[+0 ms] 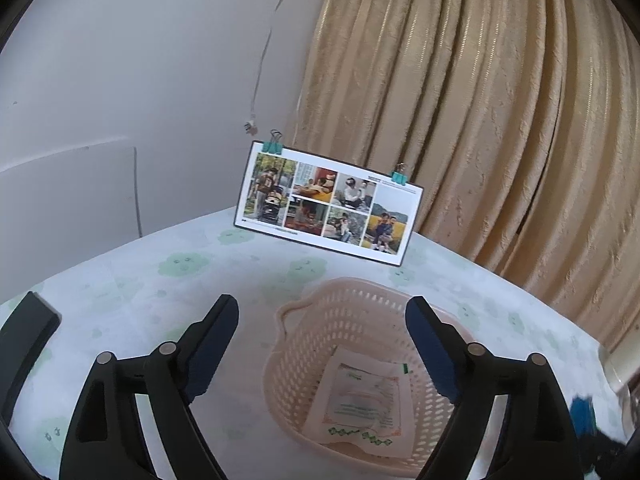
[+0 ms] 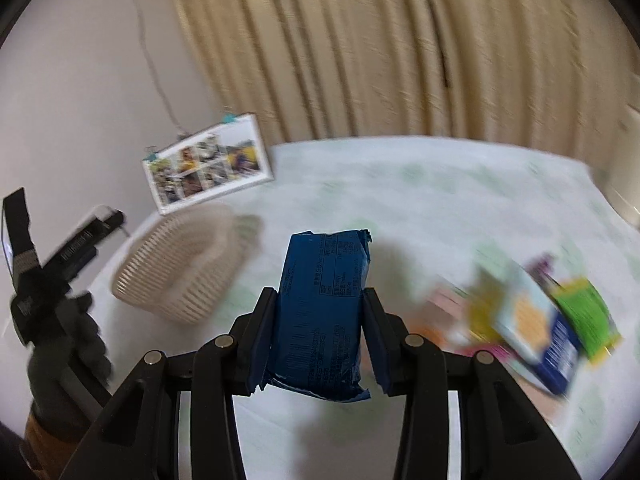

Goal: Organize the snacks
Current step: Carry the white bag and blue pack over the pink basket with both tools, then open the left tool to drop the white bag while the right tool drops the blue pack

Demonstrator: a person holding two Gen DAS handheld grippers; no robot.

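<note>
Snack pack clamped in right tool, carried above bench; left tool gapes empty over basket. Next: release pack into basket.

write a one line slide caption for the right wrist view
Right gripper carries a blue snack packet above the table toward the pink basket, other snacks piled beside.

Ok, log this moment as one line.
right gripper: shut on blue snack pack | left gripper: open over pink basket | basket: one white packet
</note>
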